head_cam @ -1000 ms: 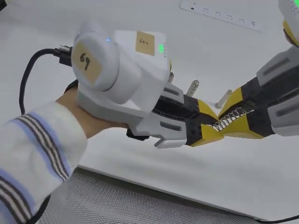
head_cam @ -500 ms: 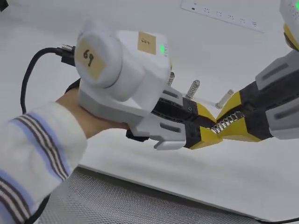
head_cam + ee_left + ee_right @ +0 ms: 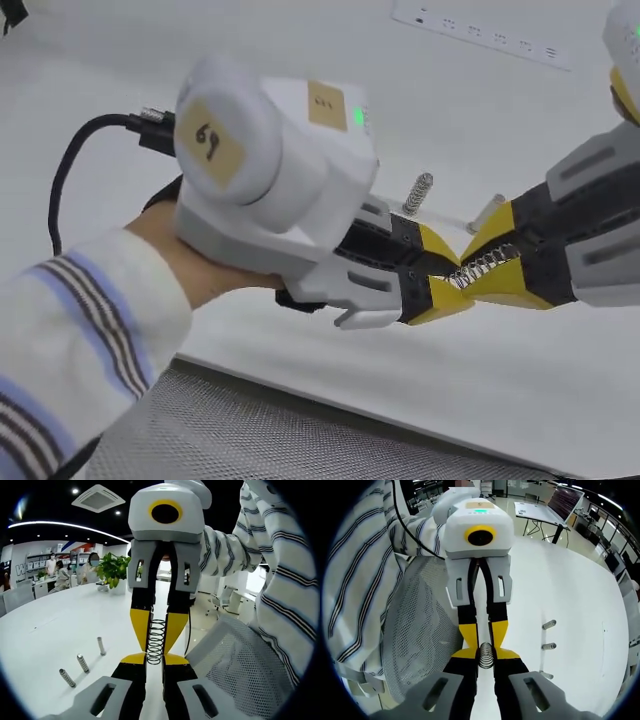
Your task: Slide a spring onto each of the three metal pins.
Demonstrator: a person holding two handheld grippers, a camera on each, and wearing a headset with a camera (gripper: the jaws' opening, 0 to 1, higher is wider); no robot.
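Observation:
A loose spring (image 3: 490, 258) hangs in the air between my two grippers, which meet tip to tip. My left gripper (image 3: 448, 272) comes in from the left and pinches the spring's near end (image 3: 155, 656). My right gripper (image 3: 475, 268) comes in from the right, shut on the spring (image 3: 486, 652), which lies along its jaws. Behind them on the white table (image 3: 300, 40) stand a pin wearing a spring (image 3: 418, 192) and a bare pin (image 3: 490, 210). The left gripper view shows two sprung pins (image 3: 66, 678) (image 3: 82, 663) and the bare pin (image 3: 101, 646).
A white power strip (image 3: 480, 35) lies at the table's far edge. A black cable (image 3: 70, 170) loops from the left gripper's back. A grey mesh chair seat (image 3: 250, 430) sits below the table's near edge. People and a plant (image 3: 112, 567) are far off.
The two grippers stay tip to tip with the spring between them. The head camera has shifted slightly; the left gripper sits a little to the right and lower in the picture.

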